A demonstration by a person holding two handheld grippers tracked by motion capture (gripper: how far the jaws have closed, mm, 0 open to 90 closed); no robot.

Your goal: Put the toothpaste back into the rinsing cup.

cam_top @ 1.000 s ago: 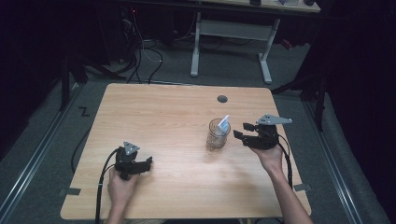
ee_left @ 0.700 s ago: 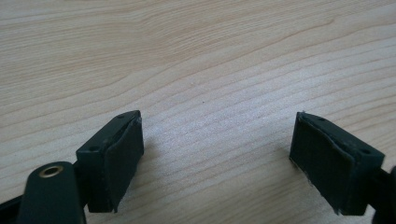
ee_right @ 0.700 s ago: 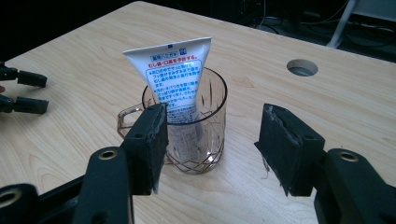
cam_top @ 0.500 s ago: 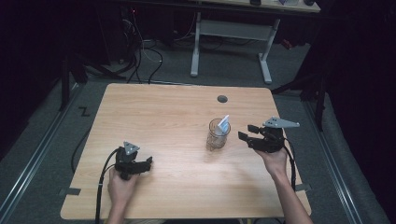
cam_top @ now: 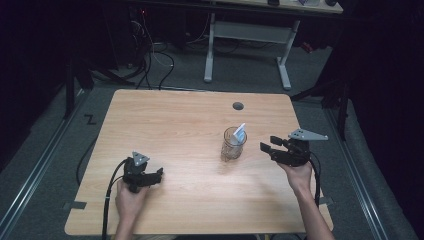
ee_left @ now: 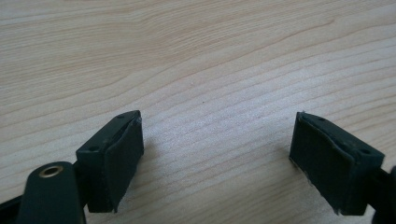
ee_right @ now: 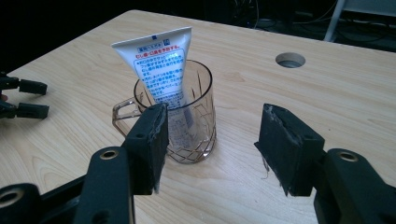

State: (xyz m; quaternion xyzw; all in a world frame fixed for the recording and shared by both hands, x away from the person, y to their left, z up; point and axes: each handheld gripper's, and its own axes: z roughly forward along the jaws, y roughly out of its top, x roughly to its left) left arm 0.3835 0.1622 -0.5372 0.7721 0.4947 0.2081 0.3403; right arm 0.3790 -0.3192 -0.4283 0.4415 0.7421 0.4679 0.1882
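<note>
1. Your left gripper (cam_top: pixel 159 174) sits low at the near-left of the wooden table (cam_top: pixel 175 115), held in your left hand (cam_top: pixel 131 196). Its jaws are spread wide over bare wood, with nothing between them, and a black cable (cam_top: pixel 109 200) trails back off the near edge.
2. Right of the table's middle stands one clear glass mug (cam_top: pixel 233 144), upright, with etched lines on its wall. In the right gripper view its handle (ee_right: pixel 122 112) points toward your left gripper (ee_right: pixel 18 98).
3. The mug holds one white toothpaste tube (ee_right: pixel 161 70) and nothing else you can make out. The tube's long axis runs nearly vertical, leaning slightly; its flat crimped end points up and stands above the rim, and the lower end rests inside the glass. Blue and red print covers the face turned toward the right gripper.
4. A single round grommet hole (cam_top: pixel 238 106) lies in the tabletop beyond the mug, well apart from it.
5. Your right gripper (cam_top: pixel 265 148) is held in your right hand (cam_top: pixel 298 173), just right of the mug, aimed at it. Its jaws are spread apart, empty, short of the glass.
</note>
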